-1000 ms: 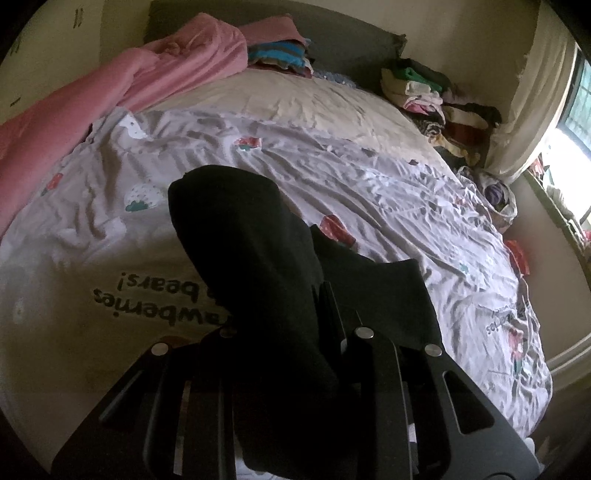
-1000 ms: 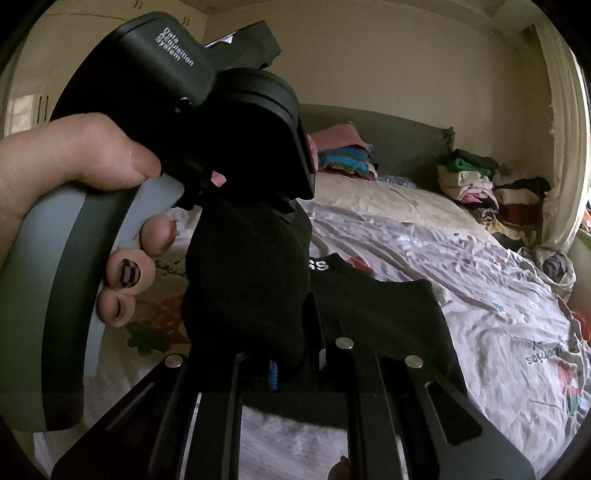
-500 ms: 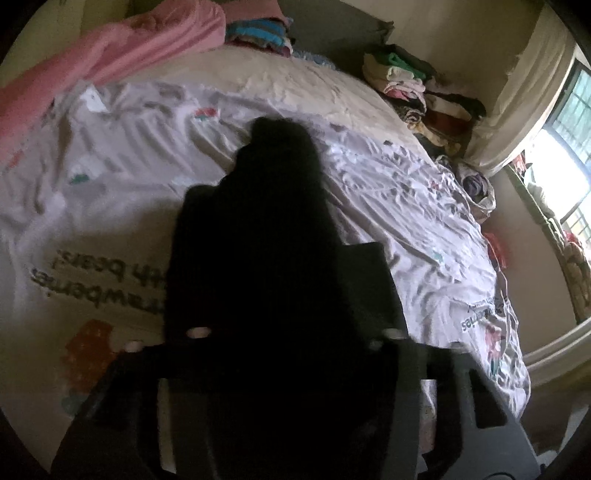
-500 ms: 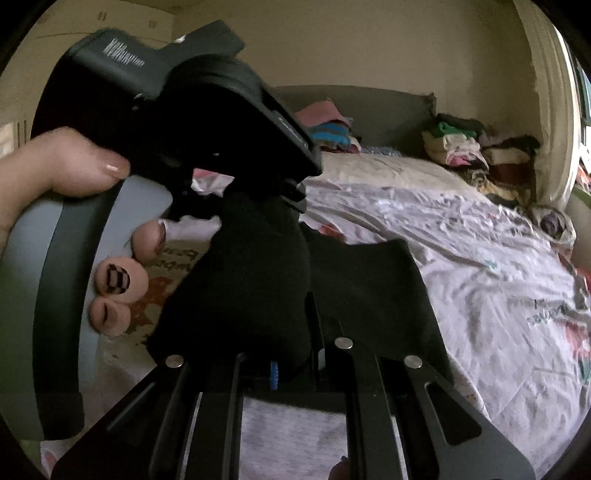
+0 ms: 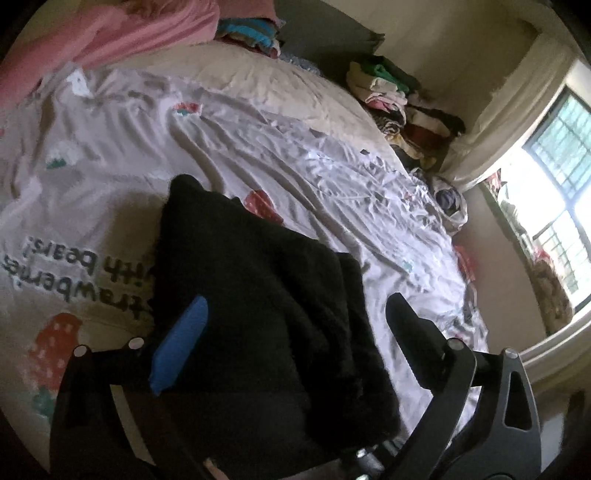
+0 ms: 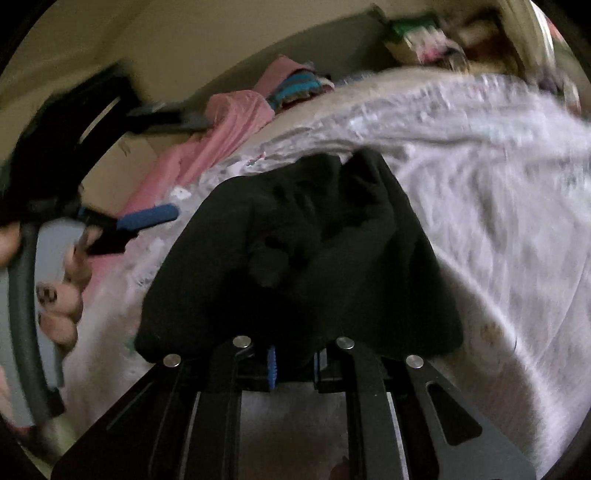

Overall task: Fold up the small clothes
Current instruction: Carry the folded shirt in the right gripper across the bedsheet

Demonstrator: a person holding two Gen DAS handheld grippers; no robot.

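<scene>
A black garment [image 5: 266, 295] lies bunched on the white printed bedsheet [image 5: 258, 147]. My left gripper [image 5: 295, 302] straddles it with its jaws opening wide. Its blue pad [image 5: 181, 343] is at the cloth's left edge and its black finger [image 5: 410, 325] stands clear on the right, so neither presses the cloth. In the right wrist view my right gripper [image 6: 291, 354] is shut on the near hem of the black garment [image 6: 314, 240], which spreads away from it over the bed. The left gripper's blue pad [image 6: 147, 218] and the hand [image 6: 59, 295] holding it show at the left of that view.
A pink blanket [image 5: 110, 33] lies along the far left. Folded clothes [image 5: 251, 33] are stacked by the grey headboard. A heap of clothes [image 5: 399, 103] sits at the far right corner. A bright window [image 5: 554, 184] is beyond the bed's right edge.
The left gripper's jaws went from shut on the black garment to wide apart, letting the cloth drop onto the bed. The right gripper rolled and sank toward the bed, still holding the hem.
</scene>
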